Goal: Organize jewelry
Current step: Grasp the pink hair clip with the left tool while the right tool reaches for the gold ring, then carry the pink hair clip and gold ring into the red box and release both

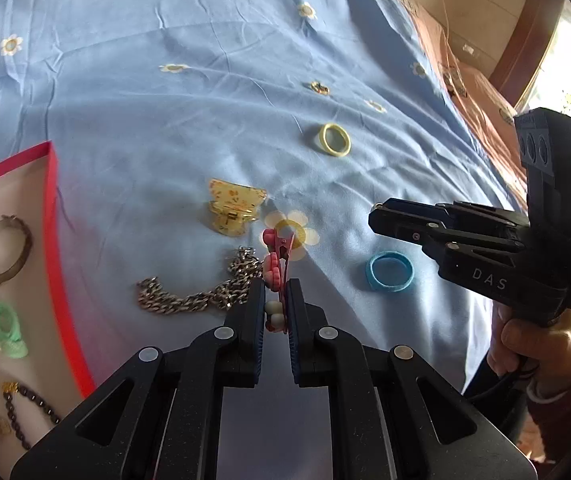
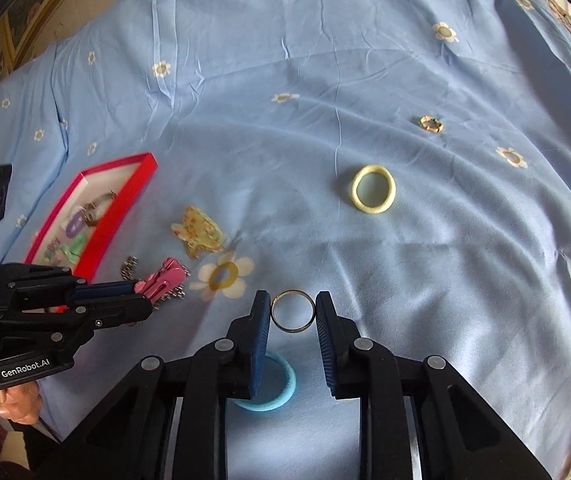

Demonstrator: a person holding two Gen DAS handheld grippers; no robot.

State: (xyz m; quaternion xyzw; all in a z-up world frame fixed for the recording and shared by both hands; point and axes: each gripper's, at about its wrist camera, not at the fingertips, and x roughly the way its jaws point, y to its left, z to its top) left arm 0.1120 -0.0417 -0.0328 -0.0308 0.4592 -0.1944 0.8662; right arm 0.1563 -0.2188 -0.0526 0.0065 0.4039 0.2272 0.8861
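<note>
My left gripper (image 1: 276, 300) is shut on a pink flower hair clip (image 1: 277, 264), held above a silver chain (image 1: 197, 300); the clip also shows in the right wrist view (image 2: 163, 280). My right gripper (image 2: 292, 312) is shut on a thin metal ring (image 2: 292, 311), held above a blue hair tie (image 2: 273, 392). The red-rimmed tray (image 1: 51, 240) at the left holds a bracelet (image 1: 3, 250), a green tie (image 1: 5, 330) and a bead necklace (image 1: 25, 404). A yellow claw clip (image 1: 233, 208), a yellow hair tie (image 1: 333, 140) and a small ring (image 1: 319, 88) lie on the blue sheet.
The blue flowered bedsheet (image 2: 285, 120) covers the whole surface. A pink cover and wooden headboard (image 1: 525, 32) lie at the far right. The tray also shows at the left in the right wrist view (image 2: 125, 208).
</note>
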